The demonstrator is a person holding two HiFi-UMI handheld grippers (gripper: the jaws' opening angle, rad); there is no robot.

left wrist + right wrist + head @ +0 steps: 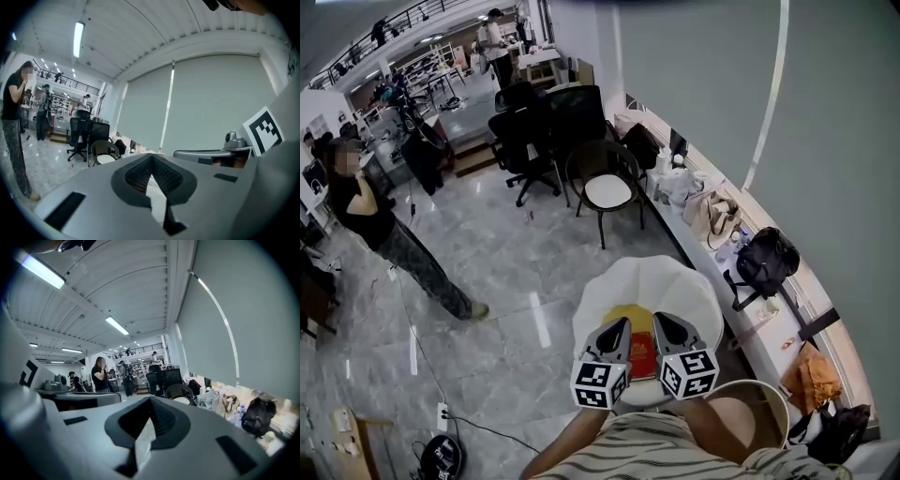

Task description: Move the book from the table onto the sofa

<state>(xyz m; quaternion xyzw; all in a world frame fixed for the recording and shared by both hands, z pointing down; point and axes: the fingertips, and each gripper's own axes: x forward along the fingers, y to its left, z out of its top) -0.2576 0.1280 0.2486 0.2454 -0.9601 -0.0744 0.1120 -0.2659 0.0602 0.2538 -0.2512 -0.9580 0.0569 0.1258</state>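
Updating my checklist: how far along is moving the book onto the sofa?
Done: unclear; the red book lies on a white round seat or table, I cannot tell which. In hand: nothing; the left gripper and right gripper are both shut and empty above it. Left: if that is the table, the whole pick-up, carry and set-down.

Overall level: bright, even indoor light in all three views.
Sources: ceiling light strip (78,39) in the left gripper view; ceiling tubes (40,270) in the right gripper view, the nearest one overexposed.
Glare: pale streaks on the glossy floor (539,319).
Shadows: soft and faint.
Distortion: strong fisheye; straight lines bow; both gripper views have black corners.
Focus: left gripper (151,157) and right gripper (150,401) are soft near the lens; the distant room is slightly blurred.
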